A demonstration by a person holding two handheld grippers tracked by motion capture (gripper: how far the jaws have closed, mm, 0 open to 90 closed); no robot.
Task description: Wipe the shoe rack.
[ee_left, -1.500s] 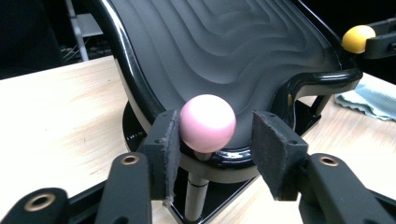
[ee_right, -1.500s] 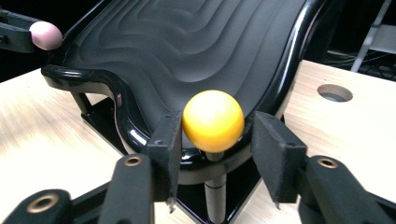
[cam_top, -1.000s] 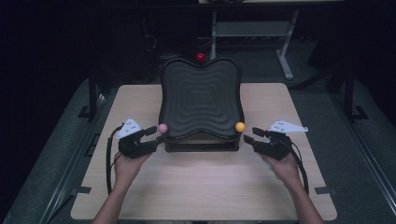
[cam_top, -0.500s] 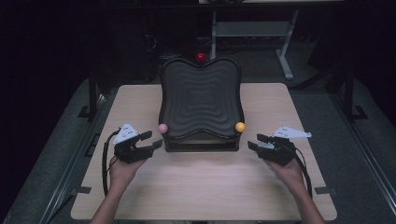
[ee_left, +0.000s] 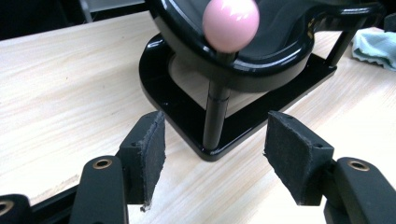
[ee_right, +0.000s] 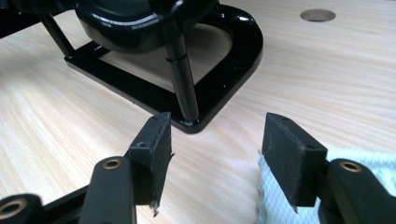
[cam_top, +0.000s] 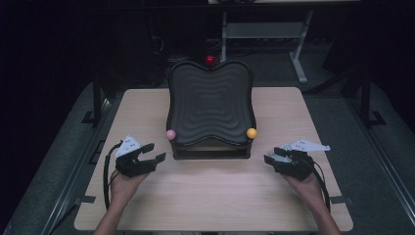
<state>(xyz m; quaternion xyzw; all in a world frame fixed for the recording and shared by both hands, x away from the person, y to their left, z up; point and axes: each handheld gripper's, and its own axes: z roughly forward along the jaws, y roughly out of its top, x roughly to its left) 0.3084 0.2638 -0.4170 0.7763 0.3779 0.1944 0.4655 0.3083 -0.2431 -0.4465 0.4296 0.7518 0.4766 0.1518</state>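
Observation:
A black wavy tray (cam_top: 210,105) stands tilted on a black frame at the table's middle. On thin posts at its front corners sit a pink ball (cam_top: 170,134) and an orange ball (cam_top: 251,132); a red ball (cam_top: 210,60) is at its back. My left gripper (cam_top: 153,152) rests low, a little short of the pink ball (ee_left: 230,23) and its post (ee_left: 215,116). My right gripper (cam_top: 272,154) is down beside the frame's right front corner, facing the post (ee_right: 182,79). Both have just been opening their jaws, and both stand open with nothing between the pads.
A pale teal cloth (ee_right: 373,163) lies on the table under my right gripper's right jaw, and also shows far off as the cloth (ee_left: 378,44). The wooden table (cam_top: 210,196) has a round hole (ee_right: 317,15) behind the frame. Dark floor surrounds the table.
Both grippers have drawn back from the pink and orange balls toward the person, sinking nearer the table. Their jaws stand wider than before.

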